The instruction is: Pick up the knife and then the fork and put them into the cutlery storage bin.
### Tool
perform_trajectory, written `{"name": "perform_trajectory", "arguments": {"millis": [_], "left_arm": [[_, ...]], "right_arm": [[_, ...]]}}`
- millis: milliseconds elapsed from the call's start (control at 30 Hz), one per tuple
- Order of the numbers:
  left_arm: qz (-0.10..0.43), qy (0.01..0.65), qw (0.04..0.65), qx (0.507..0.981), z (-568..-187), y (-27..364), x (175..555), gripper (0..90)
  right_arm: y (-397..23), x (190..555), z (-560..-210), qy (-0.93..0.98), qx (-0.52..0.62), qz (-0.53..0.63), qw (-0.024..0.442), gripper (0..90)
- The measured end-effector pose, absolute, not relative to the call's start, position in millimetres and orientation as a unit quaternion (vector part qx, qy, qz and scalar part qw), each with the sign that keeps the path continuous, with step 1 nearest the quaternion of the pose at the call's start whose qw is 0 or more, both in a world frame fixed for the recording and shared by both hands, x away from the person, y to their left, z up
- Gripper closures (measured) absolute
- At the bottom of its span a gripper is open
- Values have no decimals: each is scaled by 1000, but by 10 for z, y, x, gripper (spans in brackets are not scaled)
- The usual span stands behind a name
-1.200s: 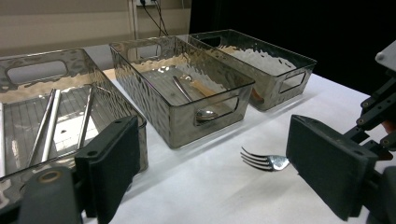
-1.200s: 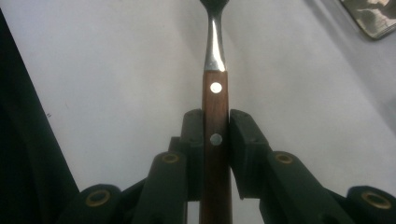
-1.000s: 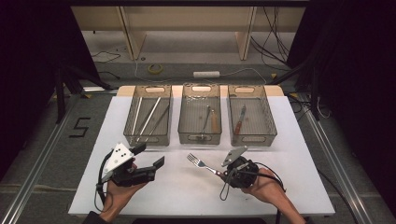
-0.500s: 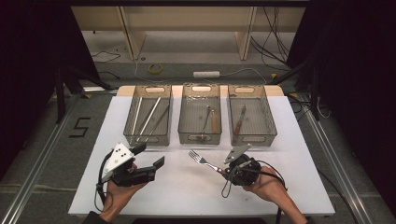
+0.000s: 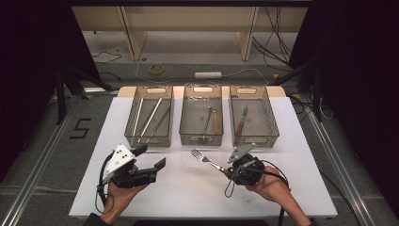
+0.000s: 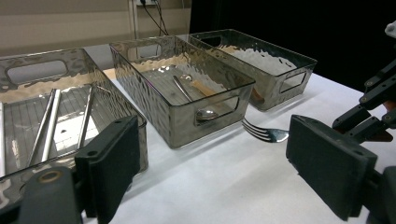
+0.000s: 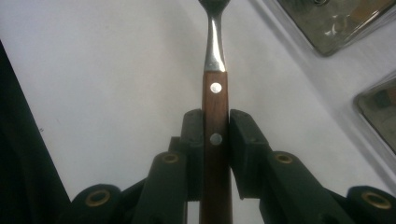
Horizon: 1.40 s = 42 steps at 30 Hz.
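Fork (image 5: 205, 159), light, stiff and slick at its metal neck, is best held where the right claw (image 7: 216, 135) pinches its wooden handle, above the tabletop (image 5: 188, 183); left claw (image 6: 210, 163) gapes empty.

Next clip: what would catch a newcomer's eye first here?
First the fork, clamped by its wooden handle in the right gripper and pointing its tines toward the bins. Behind it, three metal bins stand in a row on the white table: the left bin holds long metal rods, the middle bin a spoon and the right bin a wooden-handled utensil. The left gripper rests nearby, open and empty.
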<state>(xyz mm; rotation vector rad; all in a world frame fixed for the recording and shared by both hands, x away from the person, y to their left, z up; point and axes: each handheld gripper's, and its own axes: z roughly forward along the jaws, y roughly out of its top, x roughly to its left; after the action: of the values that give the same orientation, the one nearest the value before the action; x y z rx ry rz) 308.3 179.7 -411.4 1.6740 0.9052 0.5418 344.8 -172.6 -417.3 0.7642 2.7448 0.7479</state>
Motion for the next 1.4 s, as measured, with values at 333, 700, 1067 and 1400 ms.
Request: {"name": "perform_trajectory", "arguments": {"millis": [333,700,1067,1400], "left_arm": [[229,382,549,707,-4114,1796,3082,174],[229,382,549,707,-4116,1794,3083,174],[229,383,549,707,-4115,1797,3085,174],[230,383,548,707,-4117,1796,3088,174]], "right_arm": [[-1739,3465,-4123,924,260,261,103,772],[-1770,3506,-4050,920,262,270,110,772],[-1781,3596,-3930,914,265,285,118,772],[-1800,3743,-3784,903,278,301,130,772]]}}
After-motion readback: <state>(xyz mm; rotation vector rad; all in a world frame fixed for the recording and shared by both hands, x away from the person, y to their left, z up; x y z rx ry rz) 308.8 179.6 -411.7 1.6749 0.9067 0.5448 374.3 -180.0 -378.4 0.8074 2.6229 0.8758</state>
